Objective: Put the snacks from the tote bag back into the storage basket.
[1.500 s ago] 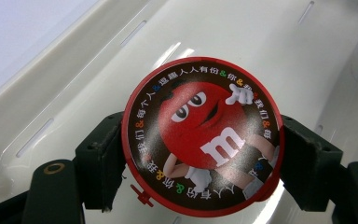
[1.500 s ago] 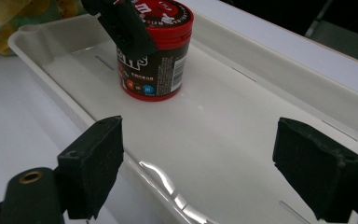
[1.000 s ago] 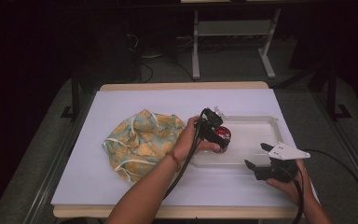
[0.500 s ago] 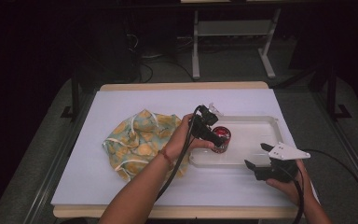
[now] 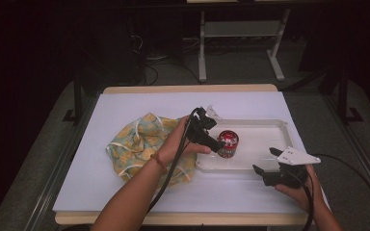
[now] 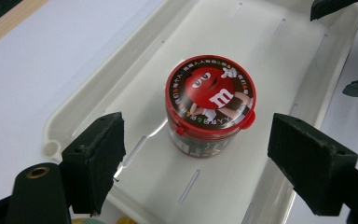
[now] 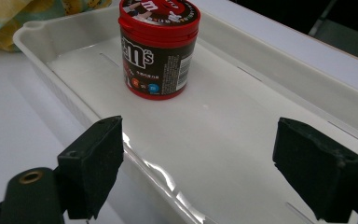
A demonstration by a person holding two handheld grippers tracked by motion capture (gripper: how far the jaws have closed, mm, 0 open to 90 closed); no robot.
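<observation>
The candy jar (image 6: 209,106) stands upright in the white tray (image 6: 307,100) on the counter (image 5: 139,103), with the left tongs (image 6: 200,163) released and wide above it. To lift it cleanly, lower them level around its body below the lid, then squeeze. The right tongs (image 7: 214,168) rest released by the tray's edge.

A white-topped table (image 5: 139,108) with a pale wooden edge stands on a grey carpeted floor (image 5: 318,103). Beyond its far side the room is dark; a light-coloured metal stand (image 5: 241,36) with two legs and a low shelf rises there, and dark cables (image 5: 151,72) lie on the floor to its left. Dark frame legs (image 5: 77,94) flank the table on both sides.
</observation>
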